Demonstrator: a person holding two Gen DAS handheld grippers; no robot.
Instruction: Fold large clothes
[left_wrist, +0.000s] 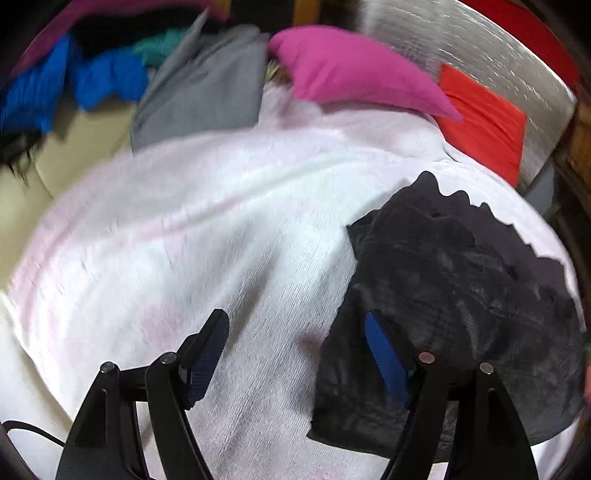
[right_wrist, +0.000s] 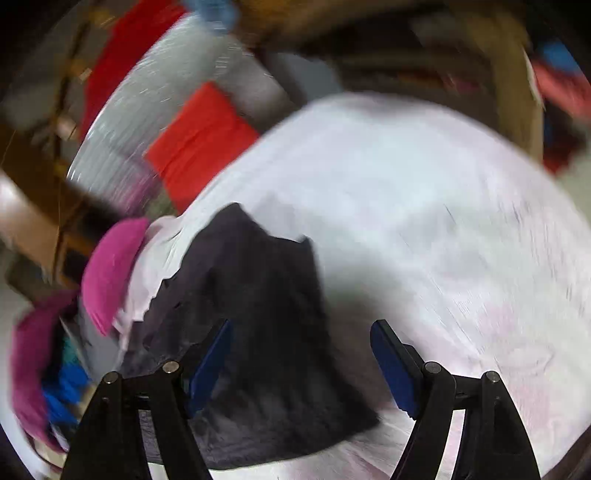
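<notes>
A folded black garment (left_wrist: 454, 295) lies on a white and pale pink towel (left_wrist: 207, 236). My left gripper (left_wrist: 295, 350) is open and empty, hovering above the towel at the garment's left edge. In the right wrist view the black garment (right_wrist: 258, 332) lies on the same towel (right_wrist: 424, 221). My right gripper (right_wrist: 301, 354) is open and empty above the garment's right part. Both views are blurred by motion.
A magenta cloth (left_wrist: 351, 70), a grey cloth (left_wrist: 207, 96), blue cloths (left_wrist: 92, 81) and a folded red cloth (left_wrist: 484, 122) lie behind the towel. A silvery surface (left_wrist: 461, 44) is at the back right. Wooden furniture (right_wrist: 369, 22) shows in the right wrist view.
</notes>
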